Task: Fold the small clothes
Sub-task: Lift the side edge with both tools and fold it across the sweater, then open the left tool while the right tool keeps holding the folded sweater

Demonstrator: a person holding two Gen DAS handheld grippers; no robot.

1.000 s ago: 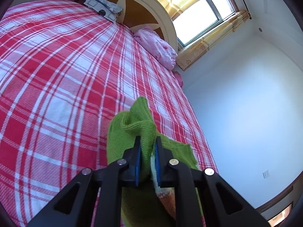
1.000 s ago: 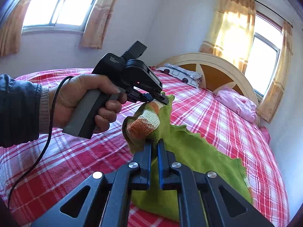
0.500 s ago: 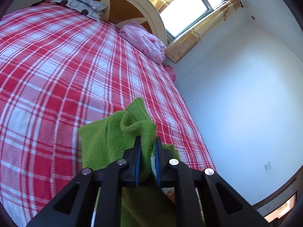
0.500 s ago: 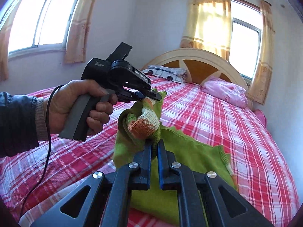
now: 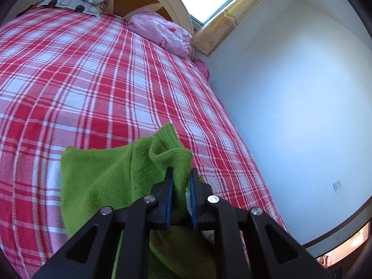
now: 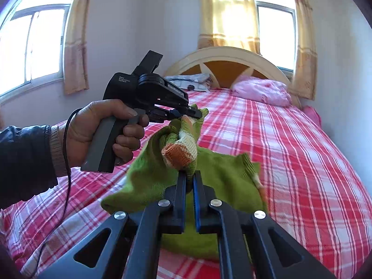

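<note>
While clamped in both tools, green knit garment [image 6: 151,179] hangs lifted above red plaid bedspread [image 6: 302,162], lower part draping down toward it. Seen from right wrist, going left to right: at 9 o'clock, person's left hand [image 6: 93,132] wrapped around grey handle, sleeve cut off by frame edge, thin black cable trailing down to 7 o'clock. Toward centre, left gripper [image 6: 194,114] pinched tight on a green edge of garment, tips half buried in cloth. At 6 o'clock, right gripper [image 6: 190,179] clenched on bunched orange-and-white striped cuff; pinched bit itself hidden between blue pads. At 3 o'clock, far hem blurred, hard to read. At 1 o'clock, pink bedding [image 6: 262,90] against arched headboard [image 6: 223,53].

From left wrist: at 11 o'clock, patterned pillow [image 5: 76,2]; at 12, pink bundle beside headboard; at 6, left gripper [image 5: 180,181] squeezing a thick green fold [image 5: 111,181], lower cloth masked by black linkage. At 3 o'clock, bare wall [image 5: 302,93]. Right gripper out of this view.
</note>
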